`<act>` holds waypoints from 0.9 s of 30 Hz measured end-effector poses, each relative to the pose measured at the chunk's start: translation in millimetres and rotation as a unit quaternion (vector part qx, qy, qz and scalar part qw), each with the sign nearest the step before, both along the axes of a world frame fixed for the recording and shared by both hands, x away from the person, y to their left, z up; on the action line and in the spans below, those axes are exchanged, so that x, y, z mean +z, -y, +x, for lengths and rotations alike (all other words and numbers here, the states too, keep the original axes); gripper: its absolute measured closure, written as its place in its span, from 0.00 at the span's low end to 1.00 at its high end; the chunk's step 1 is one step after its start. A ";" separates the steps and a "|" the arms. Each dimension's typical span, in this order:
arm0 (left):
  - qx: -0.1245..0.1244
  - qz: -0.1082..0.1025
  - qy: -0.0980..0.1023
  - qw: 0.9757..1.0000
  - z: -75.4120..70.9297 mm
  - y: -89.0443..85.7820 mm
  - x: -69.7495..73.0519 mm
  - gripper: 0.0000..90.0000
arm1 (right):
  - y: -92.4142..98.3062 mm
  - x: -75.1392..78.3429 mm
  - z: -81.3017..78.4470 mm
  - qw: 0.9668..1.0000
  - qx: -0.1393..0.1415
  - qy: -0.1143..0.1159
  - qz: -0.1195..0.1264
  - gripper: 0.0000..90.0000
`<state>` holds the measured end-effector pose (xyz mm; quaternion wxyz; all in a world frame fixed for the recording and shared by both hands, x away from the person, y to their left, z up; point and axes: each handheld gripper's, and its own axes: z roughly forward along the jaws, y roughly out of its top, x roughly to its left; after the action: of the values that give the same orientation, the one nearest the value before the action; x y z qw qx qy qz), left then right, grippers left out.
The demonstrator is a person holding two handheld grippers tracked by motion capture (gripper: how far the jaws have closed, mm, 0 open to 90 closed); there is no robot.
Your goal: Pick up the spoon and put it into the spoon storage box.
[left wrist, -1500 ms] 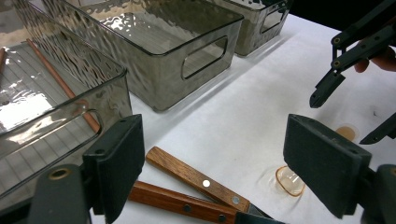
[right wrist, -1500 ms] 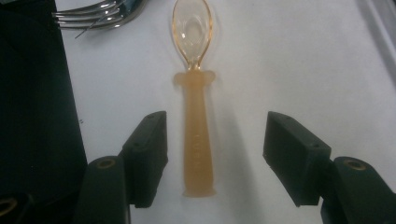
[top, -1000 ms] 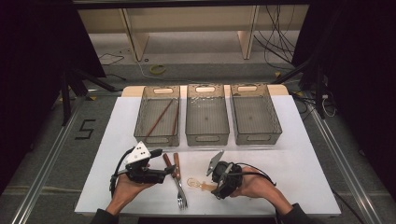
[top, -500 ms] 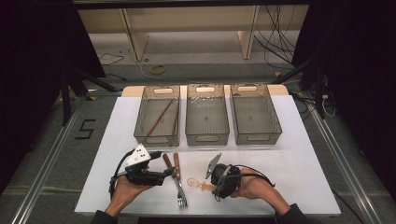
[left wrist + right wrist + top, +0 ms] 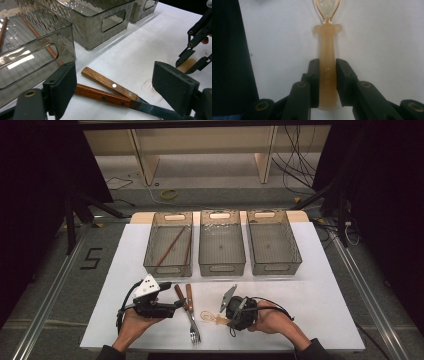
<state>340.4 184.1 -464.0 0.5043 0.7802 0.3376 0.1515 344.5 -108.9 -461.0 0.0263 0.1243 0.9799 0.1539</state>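
On the white worktop (image 5: pixel 320 310), three clear bins (image 5: pixel 222 243) stand in a row; the leftmost holds chopsticks (image 5: pixel 171 246). In front of that bin, the left claw (image 5: pixel 113 86) gapes over two wooden-handled utensils (image 5: pixel 107 85). The right claw (image 5: pixel 327 75), jaws just closing, pinches the translucent spoon (image 5: pixel 327 62), unlifted. Sorting seems barely begun; open worktop surrounds it.

Overhead forward-down view of whole white table (image 5: pixel 320 300); two low close-ups along tongs, sharing its near edge.
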 end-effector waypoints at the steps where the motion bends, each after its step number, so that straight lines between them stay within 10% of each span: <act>1: 0.001 -0.001 0.001 1.000 0.1 -0.4 -0.2 0.22 | 1.1 1.3 1.0 1.000 0.004 0.004 0.000 0.84; 15: 0.008 -0.001 0.001 1.000 1.9 -2.9 -2.7 0.22 | 17.7 30.6 17.7 0.996 -0.042 0.048 0.057 0.84; 27: 0.009 -0.001 0.001 1.000 2.3 -2.6 -3.4 0.22 | 22.4 65.3 48.1 0.985 -0.094 0.102 0.104 0.84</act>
<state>342.7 186.6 -467.4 0.5041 0.7763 0.3446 0.1565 392.5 -131.4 -395.7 0.1276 0.2014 0.9347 0.2635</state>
